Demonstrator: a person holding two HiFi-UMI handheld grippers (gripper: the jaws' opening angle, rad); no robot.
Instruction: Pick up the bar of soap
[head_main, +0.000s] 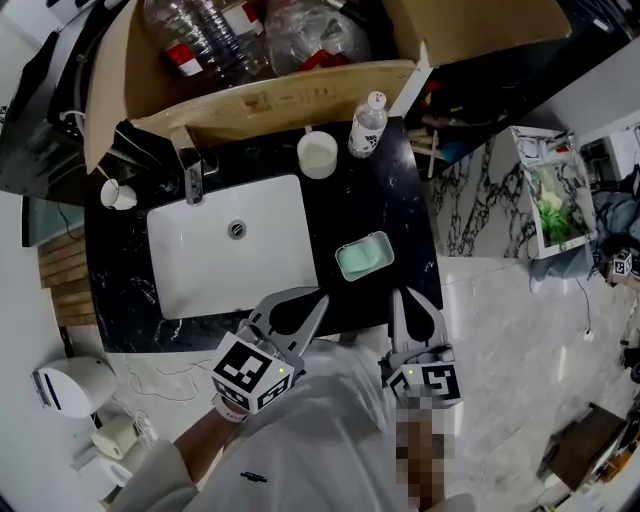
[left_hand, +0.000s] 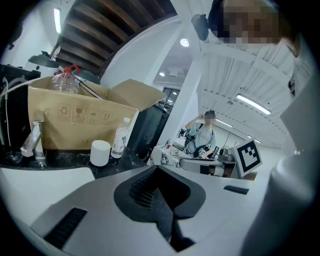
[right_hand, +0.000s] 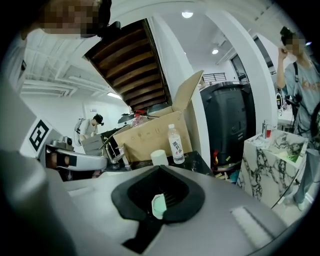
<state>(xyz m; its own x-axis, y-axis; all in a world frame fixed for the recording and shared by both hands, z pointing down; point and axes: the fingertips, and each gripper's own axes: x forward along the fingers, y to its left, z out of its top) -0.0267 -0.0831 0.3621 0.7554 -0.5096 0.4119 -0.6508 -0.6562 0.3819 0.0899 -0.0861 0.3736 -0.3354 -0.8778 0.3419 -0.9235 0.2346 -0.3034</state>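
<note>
Soap (head_main: 360, 260), a pale green bar, lies in a soap dish (head_main: 386, 243) of the same colour on the black marble counter (head_main: 400, 190), just right of the white basin (head_main: 200, 270) and near the counter's front edge. Nothing touches it.

The right gripper (head_main: 398, 296) is nearest. Its jaws are clenched together and empty, and the tip points toward the dish from the front edge of the counter, close to it but apart. In the right gripper view a sliver of that pale green shows past the closed pads; I cannot tell whether it is bar or dish.

The left gripper (head_main: 318, 300) sits beside the right one, over the front rim of the basin. Its jaws also look drawn together, with nothing between them.

Farther back on the counter, a white cup (head_main: 317, 155) and a small water bottle (head_main: 367, 125) stand side by side. A faucet (head_main: 193, 178) rises behind the basin. Behind all of these is an open cardboard box (head_main: 300, 100) filled with empty plastic bottles.
</note>
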